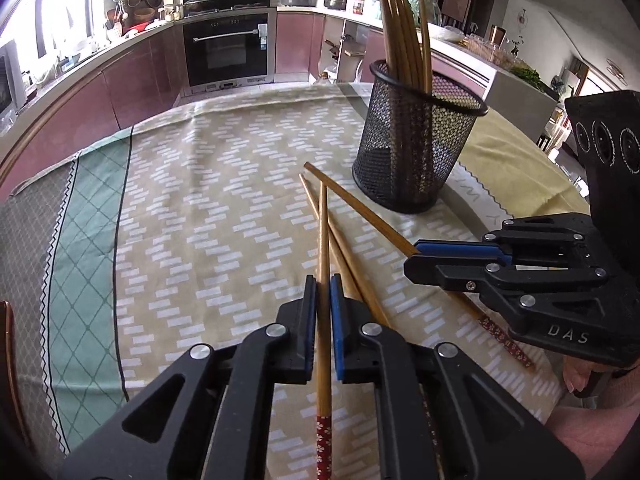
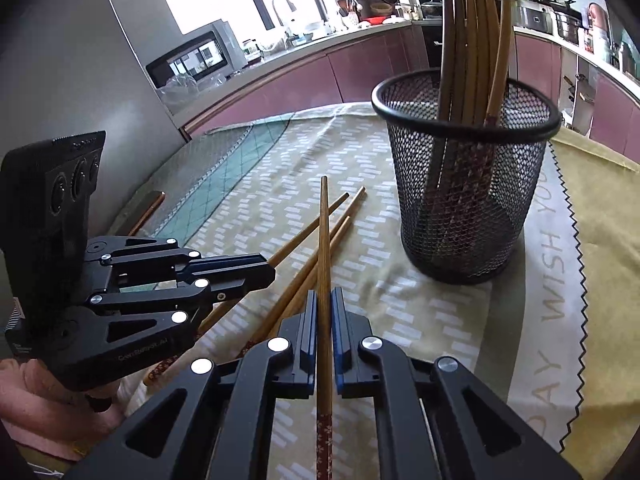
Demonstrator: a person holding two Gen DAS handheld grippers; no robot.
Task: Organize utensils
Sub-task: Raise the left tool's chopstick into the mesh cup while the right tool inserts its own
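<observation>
Between your left claw pads sits one chopstick, pinched near its red patterned end, its bare tip running straight ahead of the claw and raised off the cloth. Your right claw is likewise clenched on its own chopstick, tip pointing forward. Under and just beyond both claws, two loose chopsticks lie crossed on the desk, their patterned ends toward you and their tips fanned toward the mesh holder. That black holder stands upright ahead and to the right of the left claw, ahead and slightly right of the right claw, with a bundle of chopsticks standing in it. Left of the left claw the patterned cloth lies open out to the desk's far and left edges. To the right of the right claw, a yellow zigzag-edged cloth overlaps the desk beside the holder. In each view the other claw sits close alongside, both low over the loose pair.
</observation>
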